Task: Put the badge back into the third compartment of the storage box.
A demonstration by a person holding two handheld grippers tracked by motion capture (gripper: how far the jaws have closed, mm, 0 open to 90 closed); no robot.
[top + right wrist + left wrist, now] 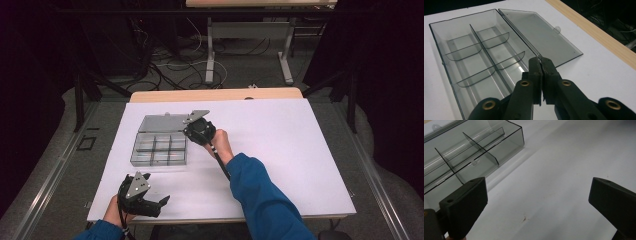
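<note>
The box [160, 149] sits open on the desk [280, 145], its lid [544, 35] laid flat behind. The right tool [541, 66], pressed together, meets the hinge corner. The left tool [536, 202] hovers spread nearby.

The box [160, 149] was a shallow rectangular case of clear, smoke-tinted plastic, lying flat on the white table [280, 150] in its left half, nearer the far edge than the near one and well in from the left edge. It stood open and empty. One long divider ran down its middle, and short curved cross-walls split each side into compartments [474, 63]. Its lid [541, 35], of the same clear plastic, was swung back on the hinge along the box's far long side and lay nearly flat on the table toward the far edge, a small tab [558, 29] on its free edge.
</note>
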